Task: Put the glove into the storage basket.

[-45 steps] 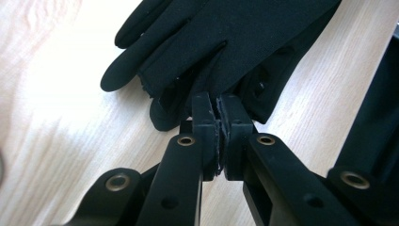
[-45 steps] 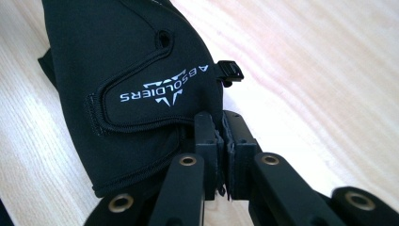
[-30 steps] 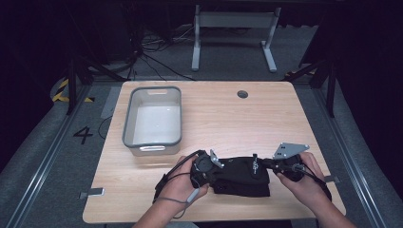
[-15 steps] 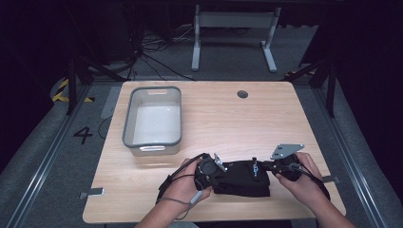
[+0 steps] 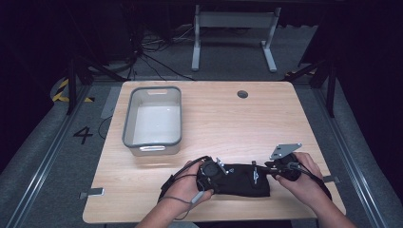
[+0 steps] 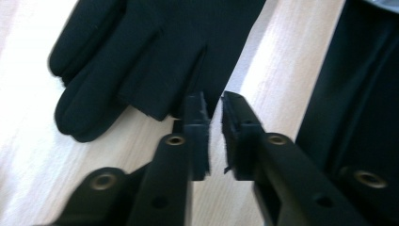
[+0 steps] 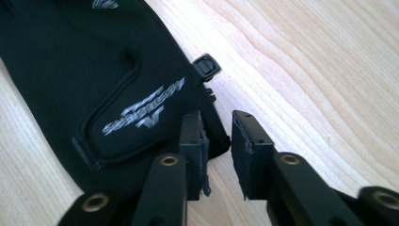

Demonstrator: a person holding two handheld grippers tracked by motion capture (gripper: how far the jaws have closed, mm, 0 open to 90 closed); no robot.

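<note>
A black glove (image 5: 240,180) lies flat near the table's front edge, between my two hands. My left gripper (image 5: 222,167) sits at its left end and my right gripper (image 5: 269,169) at its right end. In the left gripper view the glove's fingers (image 6: 141,47) lie just beyond my left gripper (image 6: 214,106). Its jaws have just been opening, and a narrow gap between them holds nothing. In the right gripper view my right gripper (image 7: 217,125) stands at the cuff edge of the glove (image 7: 117,70), which bears a silver logo. Those jaws have also just been opening, and bare wood shows between them.
A grey plastic bin (image 5: 127,123) with a white inside stands on the wooden table (image 5: 266,118) at the back left. A round cable hole (image 5: 242,94) sits near the far edge. A small black clip (image 7: 207,65) juts from the glove's cuff.
Both hands have stayed at the two ends of the glove. The high view shows no clear shift of the glove or the grippers.
</note>
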